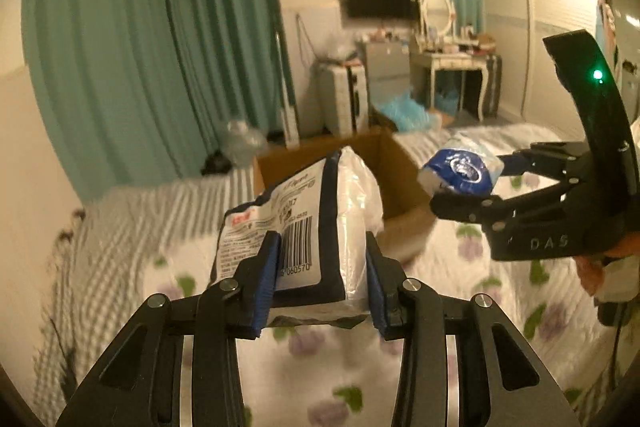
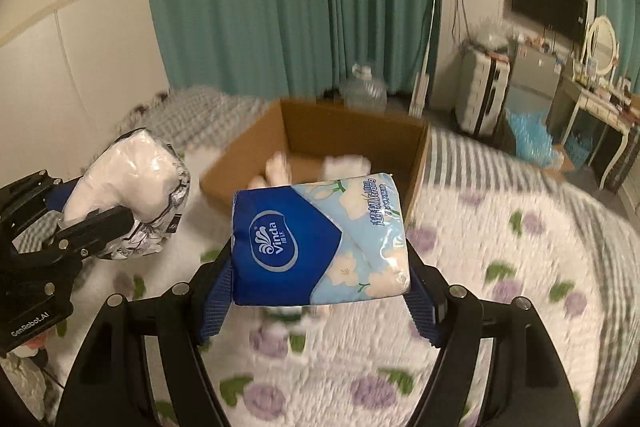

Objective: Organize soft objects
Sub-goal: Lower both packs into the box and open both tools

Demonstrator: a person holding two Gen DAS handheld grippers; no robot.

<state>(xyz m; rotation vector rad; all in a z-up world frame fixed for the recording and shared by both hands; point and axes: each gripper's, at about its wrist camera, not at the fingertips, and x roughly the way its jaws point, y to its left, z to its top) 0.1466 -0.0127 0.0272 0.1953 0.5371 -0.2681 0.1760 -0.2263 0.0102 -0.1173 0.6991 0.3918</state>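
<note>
Packs carried above the bed (image 2: pixel 500 247) toward the cardboard box (image 2: pixel 416 163).
Left gripper (image 1: pixel 320 279) pinches a white pack (image 1: pixel 304 239), right gripper (image 2: pixel 320 291) a blue tissue pack (image 2: pixel 320 243); both held clear for dropping in.

The cardboard box (image 2: pixel 352 131) stands open-topped at twelve o'clock on the bed (image 2: pixel 500 267), white soft items (image 2: pixel 344 165) on its floor. Its near wall (image 2: pixel 224 179) rises between tongs and opening.

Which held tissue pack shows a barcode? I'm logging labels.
The white pack with dark edging in the left gripper; the right gripper's blue Vinda pack shows none.
</note>
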